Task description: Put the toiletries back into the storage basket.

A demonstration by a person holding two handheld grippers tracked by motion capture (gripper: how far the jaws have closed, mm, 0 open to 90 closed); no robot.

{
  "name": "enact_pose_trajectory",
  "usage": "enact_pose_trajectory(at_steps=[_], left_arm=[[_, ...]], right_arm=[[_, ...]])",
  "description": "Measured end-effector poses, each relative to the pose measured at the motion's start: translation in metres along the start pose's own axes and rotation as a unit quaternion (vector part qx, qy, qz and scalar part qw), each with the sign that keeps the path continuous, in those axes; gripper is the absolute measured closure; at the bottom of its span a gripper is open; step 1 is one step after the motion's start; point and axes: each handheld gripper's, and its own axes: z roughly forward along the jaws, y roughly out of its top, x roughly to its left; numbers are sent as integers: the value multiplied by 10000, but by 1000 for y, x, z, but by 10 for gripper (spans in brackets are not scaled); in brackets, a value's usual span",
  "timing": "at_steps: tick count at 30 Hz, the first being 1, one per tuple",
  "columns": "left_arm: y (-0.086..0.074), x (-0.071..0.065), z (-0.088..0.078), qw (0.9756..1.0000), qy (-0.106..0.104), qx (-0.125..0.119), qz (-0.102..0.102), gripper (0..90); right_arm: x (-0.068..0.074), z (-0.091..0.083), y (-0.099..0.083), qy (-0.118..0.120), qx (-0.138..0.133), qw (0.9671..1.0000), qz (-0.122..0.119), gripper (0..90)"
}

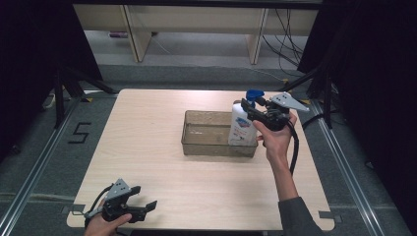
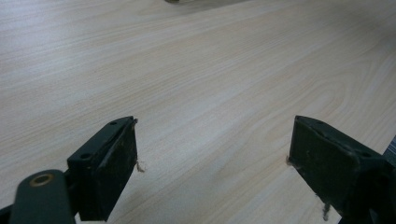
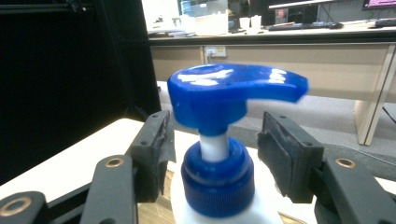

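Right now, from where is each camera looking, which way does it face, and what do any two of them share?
High view: above the person's side, facing forward and down on the table; both hands and the right forearm enter from below.
Left gripper view: on the left gripper, low over bare tabletop; its two black fingers stand wide apart.
Right gripper view: on the right gripper, facing the soap bottle's blue pump head.
Shared: the soap bottle is in the high and right gripper views.

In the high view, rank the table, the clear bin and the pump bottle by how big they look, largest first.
1. Table, by far the largest.
2. Clear bin, which sits on it.
3. Pump bottle, narrower than the bin, standing at its right end with the right hand-held gripper at its neck.
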Motion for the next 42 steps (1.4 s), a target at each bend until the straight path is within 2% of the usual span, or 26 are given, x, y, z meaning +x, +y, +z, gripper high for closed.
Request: enact_pose_trajectory(at_steps=[2,3,4,6,7,9,10,12,13,17,18,20,22,25,26,31,33,35,36,37,38,42], left_arm=[[0,1,-1,10000,-2,35,47,147],[0,0,0,10000,6,-29,-8,147],[0,1,0,10000,-8,-7,6,147],[0,1,-1,10000,20,33,50,147],[0,1,0,10000,-11,-3,-1,147],[1,1,-1,10000,-25,43,74,147],[1,0,-1,10000,-31,-11,19,147],[1,0,-1,9999,-40,37,101,147],[0,-2,-1,10000,-54,-22,43,147],[1,-1,-1,10000,-41,-8,84,147],[0,-1,-1,9999,-48,2,106,147],[1,-1,-1,10000,-64,-8,49,147],[1,-1,-2,9999,-61,17,108,147],[1,-1,-2,9999,-59,16,101,147],[1,-1,-1,9999,-57,12,97,147],[1,-1,-2,9998,-70,45,193,147],[1,-1,-2,9998,-66,44,170,147],[1,-2,-2,9998,-64,47,165,148],[1,-3,-1,9999,-36,-66,88,147],[1,-3,-1,9999,-36,-66,88,147],[1,-2,-3,9998,-71,34,159,147],[1,-2,-2,9998,-43,18,185,147]], right_arm=[[-1,-1,0,-38,14,10000,5,439],[-2,-2,-1,-58,-19,10000,28,434],[-1,-3,-1,-35,-52,9999,143,425],[-3,-5,0,-29,-38,9999,159,415],[-4,-5,0,-6,-65,9999,121,408],[-4,-7,1,14,-80,9999,113,398],[-4,-7,1,31,-45,9998,173,396],[-4,-6,0,27,-45,9998,204,386],[-4,-6,0,49,-41,9997,216,386],[-2,-5,-1,65,-16,9998,170,379],[-1,-6,-1,7,12,9997,231,374],[-1,-5,-2,29,28,9997,235,372],[-1,-6,-3,2,40,9998,215,365],[0,-6,-3,20,-29,9998,212,357],[0,-8,-3,-51,4,9998,203,357],[1,-12,-3,17,19,9997,242,343],[1,-14,-3,-4,32,9997,254,343],[1,-17,-3,-69,47,9999,149,342],[2,-19,-3,-56,63,9997,230,341],[2,-19,-3,-56,63,9997,230,341],[1,-20,-3,-52,33,9998,212,339],[1,-24,-4,-73,59,9998,188,335]])
